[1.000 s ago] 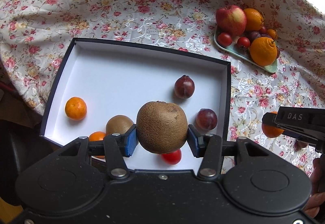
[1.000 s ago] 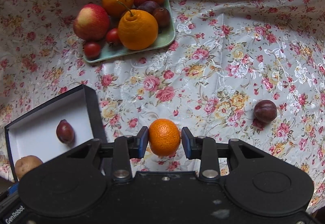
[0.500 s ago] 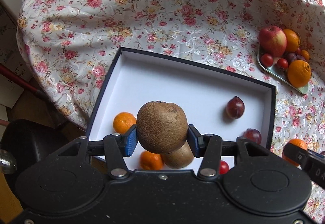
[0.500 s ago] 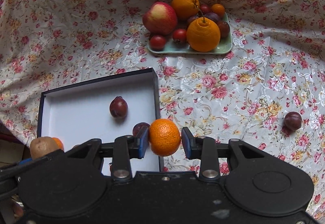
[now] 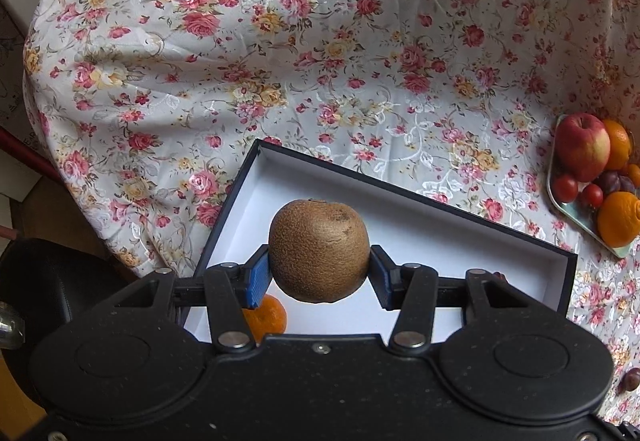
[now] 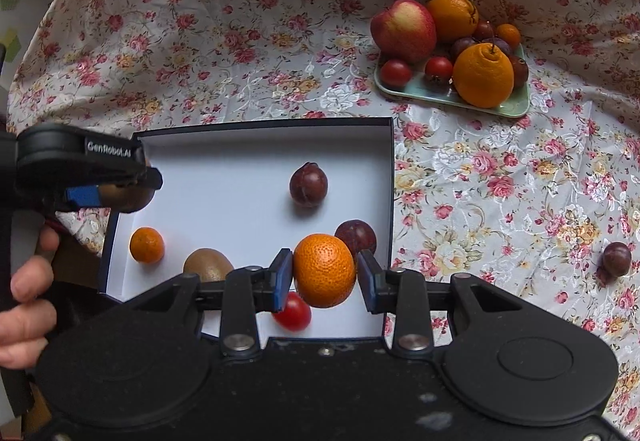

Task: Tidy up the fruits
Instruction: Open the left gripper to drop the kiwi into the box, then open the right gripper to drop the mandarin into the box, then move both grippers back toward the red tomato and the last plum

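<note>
My left gripper (image 5: 319,277) is shut on a brown kiwi (image 5: 319,249), held above the left end of the white box (image 5: 460,241). It also shows in the right wrist view (image 6: 116,193), over the box's left rim. My right gripper (image 6: 324,277) is shut on a small orange mandarin (image 6: 324,269), held above the box's (image 6: 224,177) near right part. Inside the box lie two plums (image 6: 308,184), a mandarin (image 6: 147,244), a second kiwi (image 6: 208,264) and a cherry tomato (image 6: 293,312).
A green tray (image 6: 516,105) at the back right holds an apple (image 6: 403,29), oranges, tomatoes and plums. A loose plum (image 6: 616,259) lies on the floral cloth at the right. A dark chair (image 5: 44,281) stands beyond the table's left edge.
My left gripper has carried the kiwi leftward toward the box's left end. My right gripper has moved left with the mandarin, from over the cloth to over the box.
</note>
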`<state>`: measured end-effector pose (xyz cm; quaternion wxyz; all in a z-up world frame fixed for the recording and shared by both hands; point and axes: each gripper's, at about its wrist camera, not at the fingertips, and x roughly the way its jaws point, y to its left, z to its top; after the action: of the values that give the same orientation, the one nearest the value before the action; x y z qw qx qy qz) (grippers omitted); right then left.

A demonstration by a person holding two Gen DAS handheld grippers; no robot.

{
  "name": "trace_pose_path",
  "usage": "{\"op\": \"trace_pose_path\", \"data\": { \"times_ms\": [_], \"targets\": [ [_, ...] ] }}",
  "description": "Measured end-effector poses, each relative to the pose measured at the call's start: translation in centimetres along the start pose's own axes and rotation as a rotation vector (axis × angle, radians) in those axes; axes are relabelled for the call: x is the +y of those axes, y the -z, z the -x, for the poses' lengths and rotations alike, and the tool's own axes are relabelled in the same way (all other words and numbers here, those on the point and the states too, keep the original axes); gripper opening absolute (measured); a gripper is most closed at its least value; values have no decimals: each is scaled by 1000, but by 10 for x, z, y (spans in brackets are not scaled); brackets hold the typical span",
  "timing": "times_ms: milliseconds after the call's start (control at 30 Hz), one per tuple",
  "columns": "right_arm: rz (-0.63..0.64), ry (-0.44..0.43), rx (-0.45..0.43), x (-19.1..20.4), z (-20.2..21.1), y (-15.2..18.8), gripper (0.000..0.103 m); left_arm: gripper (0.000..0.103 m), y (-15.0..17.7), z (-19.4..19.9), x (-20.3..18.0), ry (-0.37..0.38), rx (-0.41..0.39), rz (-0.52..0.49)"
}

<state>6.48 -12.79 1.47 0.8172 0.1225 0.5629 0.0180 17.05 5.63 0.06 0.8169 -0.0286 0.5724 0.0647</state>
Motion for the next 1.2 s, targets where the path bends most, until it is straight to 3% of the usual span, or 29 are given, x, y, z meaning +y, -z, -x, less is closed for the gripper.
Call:
{"op": "trace_pose_path", "data": {
  "times_ms": [267,700,1200],
  "targets": [
    [22,-10,-3,10,-6,-3,36,57,-2,-10,12,27,40,83],
    [7,18,24,27,-27,-14,38,56,1,14,9,34,-23,27],
    [-6,7,51,28,-35,-15,37,56,45,17,27,93,48,68]
  ]
}}
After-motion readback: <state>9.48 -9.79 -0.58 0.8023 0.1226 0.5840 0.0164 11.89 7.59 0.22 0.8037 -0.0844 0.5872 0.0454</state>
